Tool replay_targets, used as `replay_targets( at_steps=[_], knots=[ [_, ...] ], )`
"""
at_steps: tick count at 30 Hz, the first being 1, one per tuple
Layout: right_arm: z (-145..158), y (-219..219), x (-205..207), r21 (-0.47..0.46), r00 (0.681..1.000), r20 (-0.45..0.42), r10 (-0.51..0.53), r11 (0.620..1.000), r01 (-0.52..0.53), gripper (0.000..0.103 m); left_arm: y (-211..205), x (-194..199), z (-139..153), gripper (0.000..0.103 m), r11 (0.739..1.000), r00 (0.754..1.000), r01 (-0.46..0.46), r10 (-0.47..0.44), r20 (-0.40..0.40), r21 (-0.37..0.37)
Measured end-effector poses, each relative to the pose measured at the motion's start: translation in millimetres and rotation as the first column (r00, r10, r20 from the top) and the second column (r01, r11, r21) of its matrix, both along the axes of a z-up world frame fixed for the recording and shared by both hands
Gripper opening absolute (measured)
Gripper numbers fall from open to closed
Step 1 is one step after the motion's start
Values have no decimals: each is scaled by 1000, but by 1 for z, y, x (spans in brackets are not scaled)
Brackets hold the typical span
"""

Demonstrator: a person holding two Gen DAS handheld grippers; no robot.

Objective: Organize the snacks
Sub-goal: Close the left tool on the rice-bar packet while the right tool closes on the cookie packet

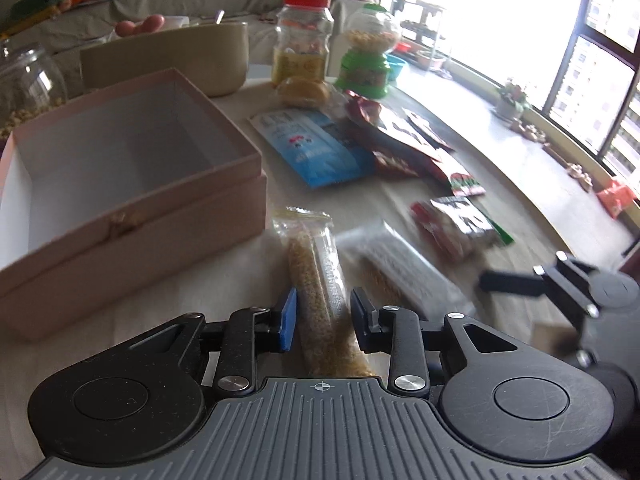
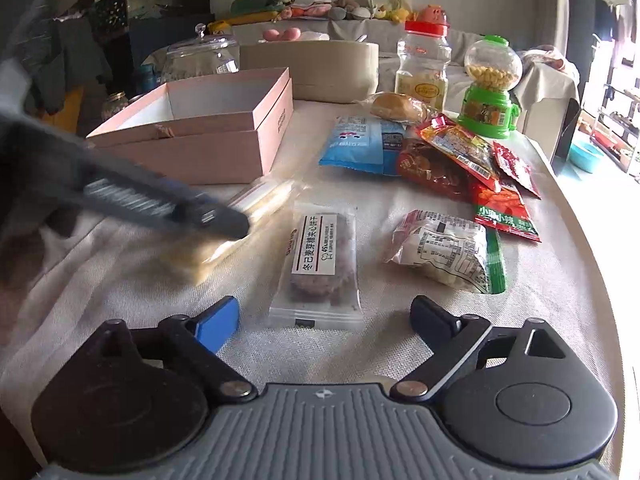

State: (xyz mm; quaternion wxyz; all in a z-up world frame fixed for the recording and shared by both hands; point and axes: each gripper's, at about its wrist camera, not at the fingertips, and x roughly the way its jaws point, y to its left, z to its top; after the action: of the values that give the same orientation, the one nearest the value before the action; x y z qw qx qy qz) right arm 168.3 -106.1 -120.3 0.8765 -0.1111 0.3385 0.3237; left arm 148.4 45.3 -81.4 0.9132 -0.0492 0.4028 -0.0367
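The left gripper [image 1: 323,318] grips a clear-wrapped cracker pack [image 1: 320,280] beside the open pink box [image 1: 224,204]; the slick wrapper could slip out. The right gripper [image 2: 325,318], jaws wide open, hovers before a biscuit pack [image 2: 320,256] on the table

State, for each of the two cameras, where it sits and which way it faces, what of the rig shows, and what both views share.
Left wrist: sits on the left gripper, faces across the table towards the window; its fingers straddle a clear-wrapped yellow snack.
Right wrist: sits on the open right gripper, faces the sofa; the blurred left gripper crosses at left.
Shared: pink box, blue packet, green candy dispenser.
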Motion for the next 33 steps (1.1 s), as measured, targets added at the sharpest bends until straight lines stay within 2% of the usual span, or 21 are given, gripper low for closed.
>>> replay_targets(
  at_steps=[3, 8, 14, 17, 24, 28, 29, 31, 33],
  knots=[
    [0, 4, 4, -14, 999, -27, 31, 999, -31, 103, 1, -7, 1, 34, 1000, 1000, 13, -13, -4, -7],
    [0, 5, 5, -26, 999, -33, 39, 999, -40, 103, 4, 11, -9, 35, 999, 1000, -23, 23, -12, -41],
    [1, 7, 5, -37, 998, -32, 48, 998, -49, 103, 0, 27, -17, 36, 999, 998, -38, 39, 52, -11],
    [0, 6, 4, -33, 999, -27, 47, 998, -48, 103, -1, 27, -18, 35, 1000, 998, -19, 19, 67, 10],
    [1, 7, 4, -42, 998, -29, 58, 997, -59, 103, -2, -6, -17, 35, 999, 997, 16, -20, 68, 46],
    [2, 6, 5, -41, 997, -37, 70, 997, -72, 103, 4, -37, -16, 35, 1000, 999, 0, -1, 52, 21],
    [2, 6, 5, -38, 997, -37, 68, 997, -70, 102, 6, -44, -16, 35, 1000, 999, -11, 11, 46, 7],
    [4, 6, 5, -25, 998, -24, 66, 997, -66, 94, 10, -53, -15, 35, 1000, 999, -29, 29, 35, -12],
    [7, 9, 11, -13, 998, -8, 58, 998, -58, 81, 10, -59, -14, 35, 999, 999, -34, 34, 23, -15]
  ],
)
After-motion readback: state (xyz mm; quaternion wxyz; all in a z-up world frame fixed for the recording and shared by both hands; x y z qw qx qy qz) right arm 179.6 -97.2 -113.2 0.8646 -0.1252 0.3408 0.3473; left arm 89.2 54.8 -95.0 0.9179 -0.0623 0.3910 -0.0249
